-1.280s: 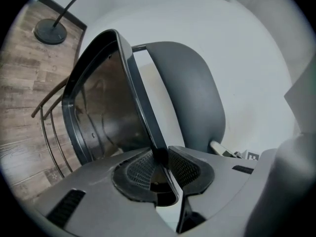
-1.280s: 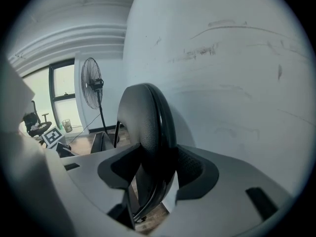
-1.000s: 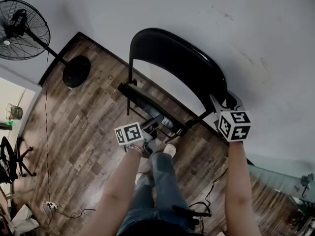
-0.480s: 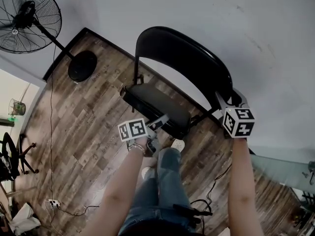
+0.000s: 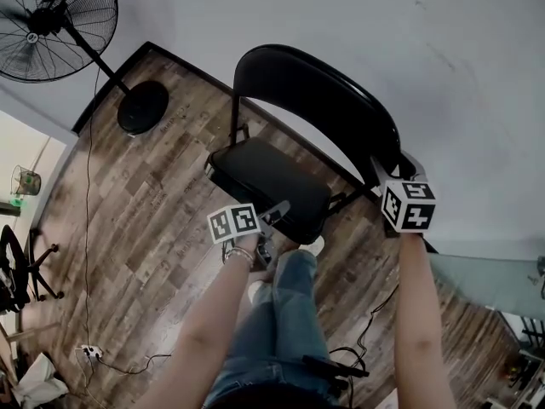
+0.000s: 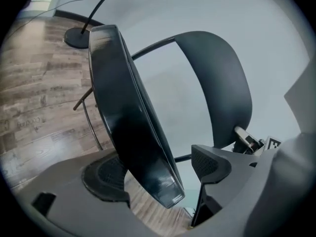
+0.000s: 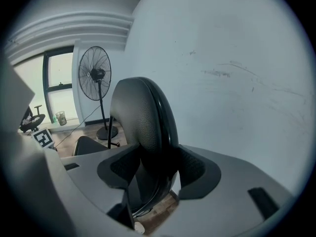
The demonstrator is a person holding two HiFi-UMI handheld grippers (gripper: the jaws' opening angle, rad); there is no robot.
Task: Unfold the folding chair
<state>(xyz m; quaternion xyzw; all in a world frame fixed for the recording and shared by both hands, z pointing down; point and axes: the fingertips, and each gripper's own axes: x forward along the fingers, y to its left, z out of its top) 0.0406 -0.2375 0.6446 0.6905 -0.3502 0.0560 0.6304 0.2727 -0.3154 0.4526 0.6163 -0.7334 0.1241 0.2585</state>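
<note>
Folding chair (image 5: 317, 135) stands on wood floor (image 5: 153, 211) by wall (image 5: 443, 49), 12 o'clock of the person. L claw (image 5: 277, 211), jaws just opened wide, straddles seat (image 5: 268, 177) front edge w/o pinching. R claw (image 5: 381, 170) clamped on backrest (image 5: 324, 100) edge, 3 o'clock side.

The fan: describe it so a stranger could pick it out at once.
Start at the pale wall, where it meets the wooden floor. Left of the black folding chair stands the fan, alone in having a round wire cage on a thin pole.

Dim cool light, fisheye-warped dark edges
</note>
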